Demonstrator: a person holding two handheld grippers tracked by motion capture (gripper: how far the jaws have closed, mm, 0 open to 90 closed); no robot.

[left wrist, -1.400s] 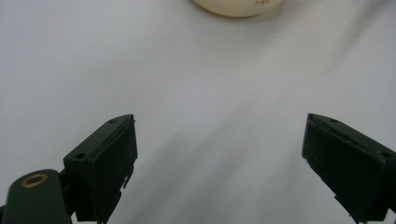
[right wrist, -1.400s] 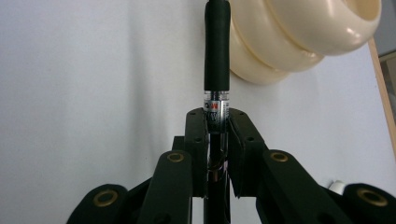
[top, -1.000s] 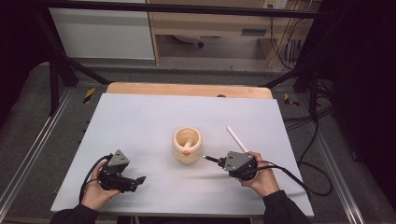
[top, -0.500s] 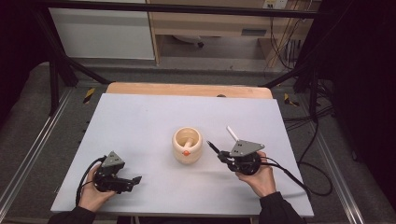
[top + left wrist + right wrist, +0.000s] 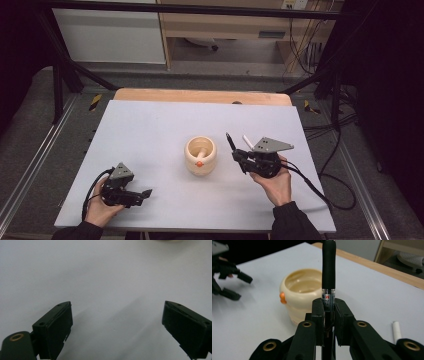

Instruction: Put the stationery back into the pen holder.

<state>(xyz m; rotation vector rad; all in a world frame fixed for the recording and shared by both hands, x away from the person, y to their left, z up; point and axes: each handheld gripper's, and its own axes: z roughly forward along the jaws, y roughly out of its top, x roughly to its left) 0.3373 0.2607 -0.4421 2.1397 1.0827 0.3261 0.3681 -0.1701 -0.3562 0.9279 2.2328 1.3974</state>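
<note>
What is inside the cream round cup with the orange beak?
In the cream round cup a pale stick leans against the inner wall. The bottom beneath its lower end stays hidden.

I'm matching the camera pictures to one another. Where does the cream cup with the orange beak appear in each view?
High view: cream cup at table centre, left of the right gripper.
Left gripper view: a cream sliver at the top edge may be it; too little to tell.
Right gripper view: cup left of the clamped black pen.
Shared landmark: the cup's orange beak.

The table (image 5: 150, 135) wore a pale grey-white sheet, with a strip of bare wood showing along its far edge. Near the middle sat a cream cup (image 5: 201, 155) — and off to its right lay a white stick (image 5: 247, 140), flat on the sheet.
</note>
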